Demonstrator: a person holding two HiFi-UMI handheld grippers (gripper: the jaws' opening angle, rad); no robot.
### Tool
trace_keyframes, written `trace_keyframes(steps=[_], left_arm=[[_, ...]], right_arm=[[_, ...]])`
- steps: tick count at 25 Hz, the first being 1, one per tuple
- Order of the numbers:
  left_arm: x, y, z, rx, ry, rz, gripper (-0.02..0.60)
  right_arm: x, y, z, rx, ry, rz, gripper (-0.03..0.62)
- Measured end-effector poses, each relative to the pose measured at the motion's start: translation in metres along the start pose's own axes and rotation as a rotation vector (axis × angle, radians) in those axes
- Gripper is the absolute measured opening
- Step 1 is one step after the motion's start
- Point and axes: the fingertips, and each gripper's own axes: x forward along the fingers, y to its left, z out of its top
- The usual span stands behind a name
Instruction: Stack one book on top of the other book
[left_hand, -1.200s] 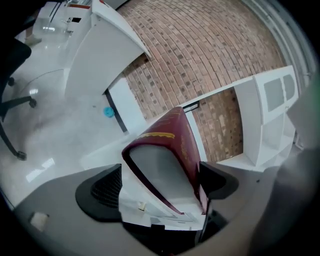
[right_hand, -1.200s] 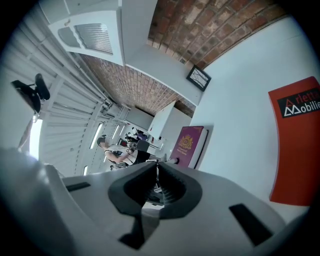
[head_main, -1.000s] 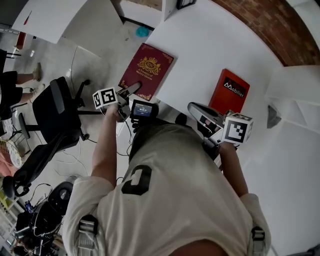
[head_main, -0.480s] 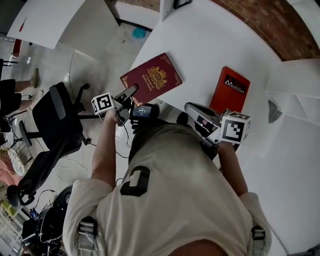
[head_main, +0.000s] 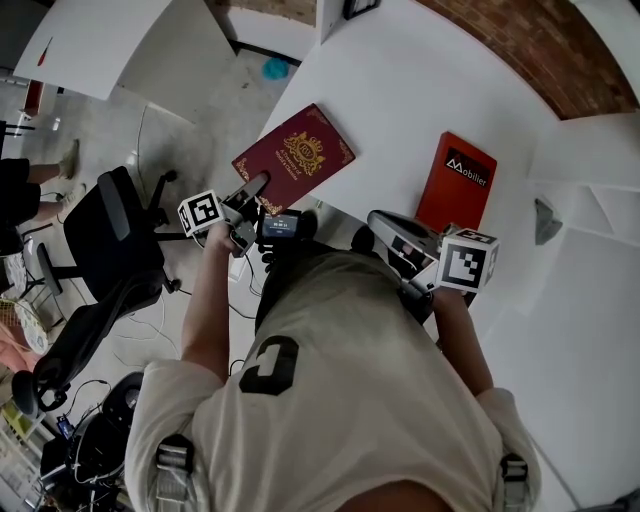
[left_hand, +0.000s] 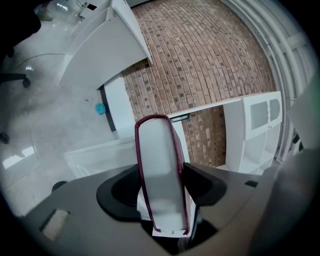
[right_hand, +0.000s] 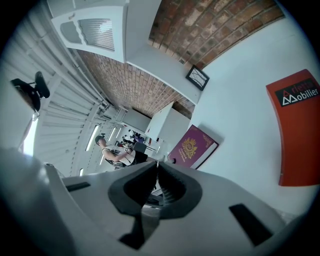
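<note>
- My left claw (head_main: 256, 185) is closing on the maroon book (head_main: 293, 158) by its near end, at my eleven o'clock. Held so far out, it may sag or twist free.
- It overhangs the table (head_main: 400, 90) edge, so a slip means the floor.
- My right claw (head_main: 378, 216), jaws together and empty, could block the red book (head_main: 457, 180) at one o'clock.

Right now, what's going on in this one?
A person works at a white table with a claw in each hand. The left claw is closing on the near edge of the maroon book, which sits at the table's corner. The right claw is shut and empty, close to the red book, which lies flat, apart from the maroon one. The books are not yet stacked.
</note>
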Motion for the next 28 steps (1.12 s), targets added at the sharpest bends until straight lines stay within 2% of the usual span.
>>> trace_keyframes(steps=[3, 10, 17, 28], left_arm=[[-0.001, 0.001, -0.002, -0.006, -0.012, 0.0, 0.261], [-0.006, 0.006, 0.003, -0.041, -0.032, -0.033, 0.252], [-0.014, 0.002, 0.011, -0.044, -0.027, -0.05, 0.247], [-0.031, -0.001, 0.024, -0.104, -0.083, 0.026, 0.241]], right_arm=[[-0.004, -0.012, -0.005, -0.031, 0.012, 0.011, 0.006], [-0.012, -0.005, -0.005, -0.003, 0.018, 0.011, 0.006], [-0.012, -0.004, -0.005, -0.01, 0.019, 0.008, 0.006], [-0.001, 0.0, 0.002, -0.039, 0.0, -0.015, 0.006]])
